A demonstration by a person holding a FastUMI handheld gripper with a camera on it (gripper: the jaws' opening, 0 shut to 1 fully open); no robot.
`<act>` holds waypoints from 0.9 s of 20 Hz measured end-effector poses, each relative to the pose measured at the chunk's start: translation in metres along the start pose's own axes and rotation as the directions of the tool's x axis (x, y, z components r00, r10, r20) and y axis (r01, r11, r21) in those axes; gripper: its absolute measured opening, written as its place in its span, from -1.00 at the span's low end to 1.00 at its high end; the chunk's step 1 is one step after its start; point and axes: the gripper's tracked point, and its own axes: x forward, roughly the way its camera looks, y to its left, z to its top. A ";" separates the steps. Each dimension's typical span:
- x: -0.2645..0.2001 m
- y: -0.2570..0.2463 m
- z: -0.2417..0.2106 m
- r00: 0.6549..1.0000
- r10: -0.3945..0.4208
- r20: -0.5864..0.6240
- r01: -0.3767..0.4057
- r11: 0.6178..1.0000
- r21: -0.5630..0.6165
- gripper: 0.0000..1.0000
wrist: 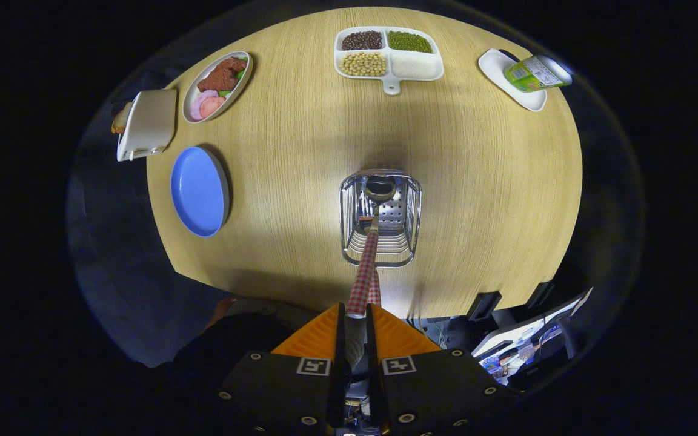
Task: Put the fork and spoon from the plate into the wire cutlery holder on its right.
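Note:
I look straight down on a round wooden table (pixel 300 151). My gripper (pixel 355 315) is shut on a red-checked handle (pixel 363 272) pinched between its orange fingers (pixel 319 339). That handle runs down into the wire cutlery holder (pixel 345 212) just ahead of the fingers, where a shiny spoon bowl (pixel 380 188) shows at the bottom. A second checked handle (pixel 375 292) lies close beside the first; I cannot tell its head. The blue plate (pixel 199 191) to the holder's left has nothing on it.
Beyond the holder stands a white divided tray (pixel 390 85) of beans and grains. A dish of food (pixel 216 85) and a white box (pixel 148 124) sit beyond the blue plate. A green can (pixel 537 72) lies on a white dish at the far right.

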 end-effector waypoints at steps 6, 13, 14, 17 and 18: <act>-0.025 -0.013 0.013 0.977 0.020 0.214 -0.040 0.995 0.091 -0.51; -0.092 -0.008 0.043 0.805 0.048 0.591 -0.106 0.992 0.065 0.02; -0.103 -0.010 0.046 0.767 0.034 0.641 -0.092 0.994 0.058 0.16; -0.136 -0.015 0.059 0.626 -0.005 0.780 -0.048 0.998 0.046 0.61; -0.147 -0.014 0.060 0.581 -0.010 0.814 -0.045 0.998 0.045 0.67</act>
